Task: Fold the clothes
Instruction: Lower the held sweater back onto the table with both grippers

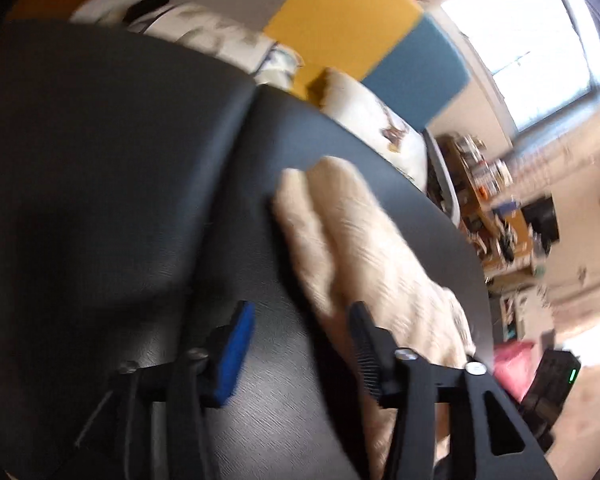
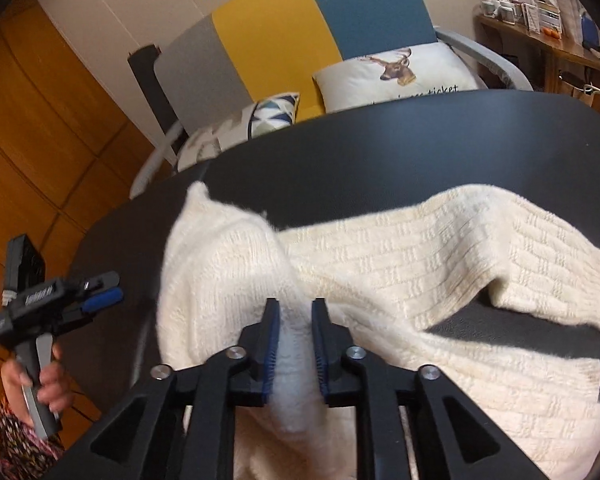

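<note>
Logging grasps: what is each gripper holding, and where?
Right gripper pinches a raised fold of the cream sweater, near its left end. Left gripper is open, holding nothing.

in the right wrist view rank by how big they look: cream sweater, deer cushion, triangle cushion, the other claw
1. cream sweater
2. deer cushion
3. left claw and triangle cushion: look alike, and the claw sits nearer the camera, so unranked.

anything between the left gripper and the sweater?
Nothing: in the right wrist view, only bare black table separates the left gripper from the sweater.
</note>
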### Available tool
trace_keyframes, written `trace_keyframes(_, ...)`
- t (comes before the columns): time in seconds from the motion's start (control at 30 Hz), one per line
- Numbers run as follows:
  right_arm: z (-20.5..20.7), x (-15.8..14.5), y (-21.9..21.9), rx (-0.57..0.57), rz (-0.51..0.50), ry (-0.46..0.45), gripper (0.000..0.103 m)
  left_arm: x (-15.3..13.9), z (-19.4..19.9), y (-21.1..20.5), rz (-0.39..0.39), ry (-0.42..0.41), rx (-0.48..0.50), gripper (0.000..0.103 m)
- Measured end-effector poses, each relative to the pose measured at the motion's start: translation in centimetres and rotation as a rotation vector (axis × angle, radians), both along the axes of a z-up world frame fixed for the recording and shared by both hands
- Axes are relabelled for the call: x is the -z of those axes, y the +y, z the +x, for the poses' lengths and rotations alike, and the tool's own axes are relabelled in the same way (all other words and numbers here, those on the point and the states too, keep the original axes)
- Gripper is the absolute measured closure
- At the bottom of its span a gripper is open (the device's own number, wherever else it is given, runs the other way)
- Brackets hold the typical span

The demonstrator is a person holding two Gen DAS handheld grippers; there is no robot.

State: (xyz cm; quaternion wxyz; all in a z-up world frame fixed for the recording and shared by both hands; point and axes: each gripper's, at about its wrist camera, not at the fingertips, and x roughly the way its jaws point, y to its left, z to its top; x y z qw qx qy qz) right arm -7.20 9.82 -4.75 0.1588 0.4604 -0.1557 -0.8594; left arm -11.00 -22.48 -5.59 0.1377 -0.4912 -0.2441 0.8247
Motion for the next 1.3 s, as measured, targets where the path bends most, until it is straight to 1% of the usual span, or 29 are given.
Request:
trace_keyframes(0.03,0.1,-0.4,0.5,0.005,-0.007,0.009,0.086,-0.7,0.4,1.4,-0.021,0.013,0.023,0.029)
trace_keyframes(0.1,0.1,-1.2,1.4,0.014,-0.021,0.026,0.085,-1.8,1.2,4.2,-0.059,0.037,0.062,0.024)
trace_keyframes(0.17,0.0,-2.2,2.1,0.007,-0.016,0.041,0.083,-2.3,1.4,6.4,-0.092,0.042,0.082,0.023)
trace_keyframes(0.23,-1.1,-2.8,2.5,-0.023,0.054,0.039,0.083,-2.7,1.5,8.5,-0.125,0.044,0.099,0.023)
trace_keyframes(0.3,-2.3,-3.3,2.7,-0.064,0.135,0.033,0.082,-2.7,1.4,10.5,-0.153,0.024,0.100,0.023)
trace_keyframes(0.33,-3.1,-3.5,2.8,-0.082,0.156,0.034,0.082,-2.8,0.6,12.3,-0.169,0.011,0.102,0.023)
trace_keyframes(0.37,-3.7,-3.4,2.8,-0.098,0.158,0.034,0.082,-2.9,-0.1,14.0,-0.189,-0.003,0.119,0.023)
trace_keyframes(0.4,-4.4,-3.4,2.9,-0.115,0.160,0.033,0.082,-2.9,-0.2,14.9,-0.218,-0.010,0.119,0.023)
trace_keyframes(0.47,-5.6,-3.1,2.8,-0.143,0.158,0.023,0.082,-3.0,-0.4,15.9,-0.281,-0.021,0.095,0.023)
trace_keyframes(0.57,-7.3,-2.3,2.3,-0.181,0.146,-0.002,0.082,-2.6,-0.7,16.6,-0.352,-0.049,0.042,0.023)
trace_keyframes(0.63,-8.5,-1.8,2.0,-0.207,0.140,-0.018,0.082,-2.0,-0.8,17.1,-0.377,-0.082,0.032,0.023)
trace_keyframes(0.7,-9.5,-1.2,1.4,-0.230,0.181,-0.029,0.080,-1.4,-0.7,17.8,-0.403,-0.094,0.032,0.023)
trace_keyframes(0.77,-10.4,-0.4,0.4,-0.283,0.248,-0.051,0.080,-0.7,-0.8,18.8,-0.450,-0.090,0.045,0.022)
trace_keyframes(0.83,-10.8,0.2,-0.2,-0.322,0.278,-0.062,0.080,0.2,-0.7,19.3,-0.478,-0.089,0.047,0.019)
trace_keyframes(0.9,-11.2,0.7,-0.8,-0.360,0.308,-0.073,0.080,1.4,-0.7,19.3,-0.471,-0.103,0.041,0.018)
trace_keyframes(1.03,-11.6,1.8,-2.0,-0.420,0.382,-0.073,0.077,3.2,-0.8,18.3,-0.430,-0.134,0.014,0.012)
trace_keyframes(1.2,-12.8,4.2,-3.0,-0.515,0.408,-0.128,0.073,2.6,-0.7,17.8,-0.401,-0.152,0.010,0.012)
trace_keyframes(1.3,-13.2,5.0,-3.6,-0.583,0.423,-0.137,0.073,2.2,-0.6,17.5,-0.385,-0.163,0.008,0.012)
